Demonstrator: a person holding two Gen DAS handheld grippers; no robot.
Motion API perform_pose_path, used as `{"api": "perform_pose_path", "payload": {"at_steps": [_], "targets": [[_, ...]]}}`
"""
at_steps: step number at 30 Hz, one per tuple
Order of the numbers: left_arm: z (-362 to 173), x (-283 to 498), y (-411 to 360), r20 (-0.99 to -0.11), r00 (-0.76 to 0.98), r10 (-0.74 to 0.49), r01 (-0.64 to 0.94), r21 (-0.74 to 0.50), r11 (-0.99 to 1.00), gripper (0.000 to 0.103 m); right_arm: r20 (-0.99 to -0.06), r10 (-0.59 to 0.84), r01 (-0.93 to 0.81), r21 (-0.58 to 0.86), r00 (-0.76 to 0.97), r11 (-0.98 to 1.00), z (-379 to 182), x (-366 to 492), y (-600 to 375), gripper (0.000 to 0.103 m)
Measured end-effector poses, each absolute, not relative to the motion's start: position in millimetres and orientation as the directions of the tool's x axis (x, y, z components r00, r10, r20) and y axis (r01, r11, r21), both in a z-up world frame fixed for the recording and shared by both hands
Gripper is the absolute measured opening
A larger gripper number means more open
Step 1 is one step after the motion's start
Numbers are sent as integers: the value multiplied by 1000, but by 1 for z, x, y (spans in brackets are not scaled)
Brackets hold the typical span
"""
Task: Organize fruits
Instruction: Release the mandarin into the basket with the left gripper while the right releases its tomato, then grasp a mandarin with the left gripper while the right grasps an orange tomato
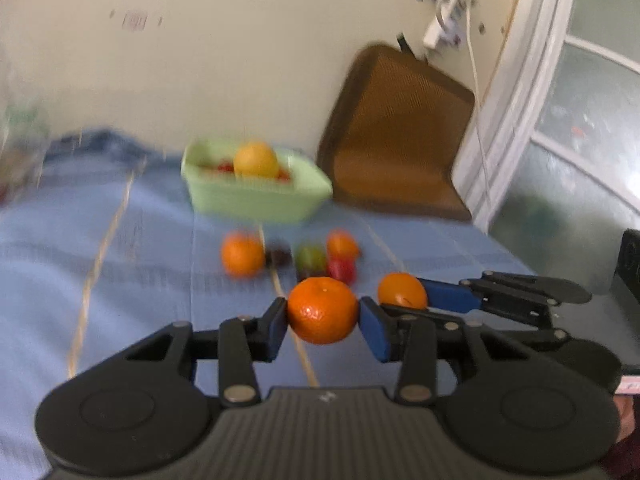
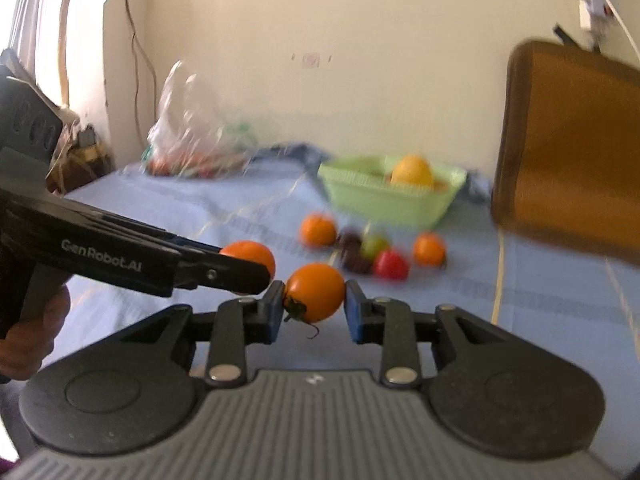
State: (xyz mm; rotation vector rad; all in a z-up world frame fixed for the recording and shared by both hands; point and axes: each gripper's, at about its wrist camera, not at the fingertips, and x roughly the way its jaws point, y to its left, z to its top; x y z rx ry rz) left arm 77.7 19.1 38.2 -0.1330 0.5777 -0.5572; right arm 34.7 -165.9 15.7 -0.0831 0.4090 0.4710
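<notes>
Left gripper (image 1: 323, 320): pinches mandarin (image 1: 322, 309).
Right gripper (image 2: 314, 307): pinches orange tomato (image 2: 315, 292).
Ahead: loose fruits (image 2: 374, 250), green basket (image 2: 384, 204).

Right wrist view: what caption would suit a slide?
Right tongs pinch an orange tomato; green basket waits beyond loose fruit.

On the side of my left gripper (image 2: 256, 276), seen from the right wrist camera, I read "GenRobot.AI" in pale letters on the black body. I can make out no other writing anywhere.
</notes>
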Motion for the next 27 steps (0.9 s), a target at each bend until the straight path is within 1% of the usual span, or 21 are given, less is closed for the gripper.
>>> {"api": "perform_pose_path", "payload": {"at_steps": [3,6,10,13,16,18,20,22,27], "targets": [[58,120,11,-445,737,-509,456,-229,860,39,-349,408,-438,-6,843,899,31,76,-167,35],[64,168,4,-447,750,-487,431,-228,873,39,-325,385,-405,7,864,914,38,126,-169,35],[52,224,-3,-499,747,-439,364,-245,898,39,-360,323,-336,28,875,941,29,178,-175,35],[42,244,-6,-527,739,-420,342,-244,908,39,-381,299,-316,17,875,949,19,199,-177,35],[35,254,-9,-544,735,-405,334,-229,914,44,-386,286,-308,3,877,951,14,208,-177,36],[32,256,-11,-542,743,-393,335,-207,919,49,-378,288,-307,10,880,952,14,208,-178,48],[33,254,-12,-539,751,-380,328,-195,924,55,-363,282,-298,12,888,954,15,205,-179,48],[37,251,-10,-533,753,-386,327,-206,922,55,-368,279,-292,21,887,956,17,201,-181,48],[54,215,6,-471,781,-409,338,-232,912,55,-337,291,-281,78,895,956,27,180,-192,48]]}}
